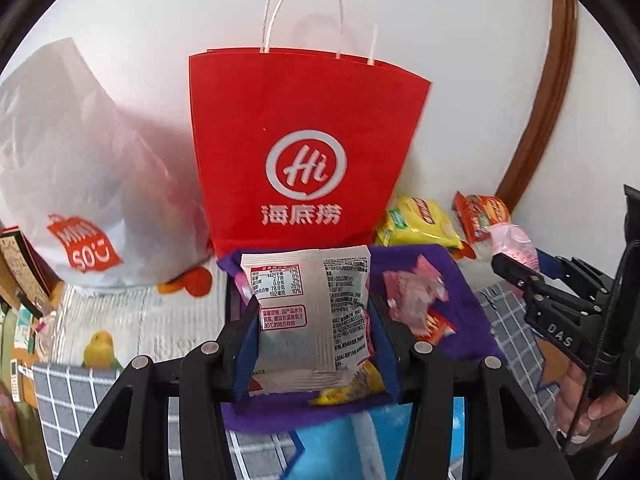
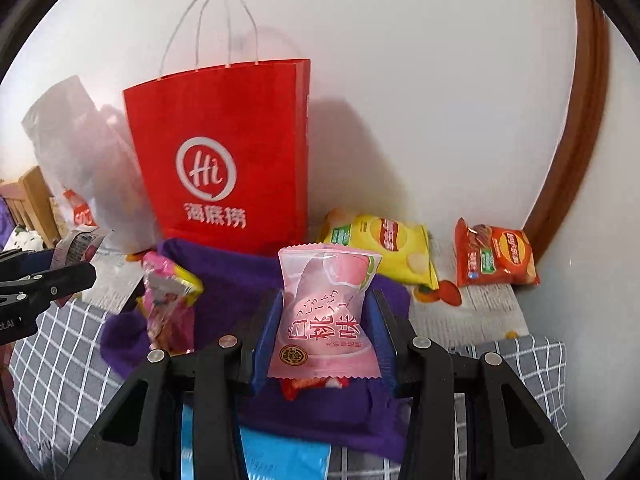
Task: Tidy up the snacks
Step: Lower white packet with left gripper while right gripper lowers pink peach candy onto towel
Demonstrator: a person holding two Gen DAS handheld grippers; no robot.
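My left gripper (image 1: 314, 344) is shut on a silver snack packet (image 1: 310, 316), its printed back facing me, held above the purple cloth (image 1: 456, 280). My right gripper (image 2: 326, 334) is shut on a pink peach snack packet (image 2: 326, 312), held upright over the same purple cloth (image 2: 240, 280). The right gripper also shows in the left wrist view (image 1: 520, 276) at the right with the pink packet (image 1: 516, 246). The left gripper shows at the left edge of the right wrist view (image 2: 60, 276). More small packets lie on the cloth (image 1: 412, 292) (image 2: 168, 304). A red paper bag (image 1: 304, 152) (image 2: 228, 152) stands behind.
A yellow chip bag (image 2: 384, 248) and an orange chip bag (image 2: 494, 258) lie by the wall on the right. A white plastic bag (image 1: 80, 184) stands left of the red bag. A grey checked cloth (image 2: 60, 360) covers the surface. A brown wooden frame (image 2: 576, 160) curves on the right.
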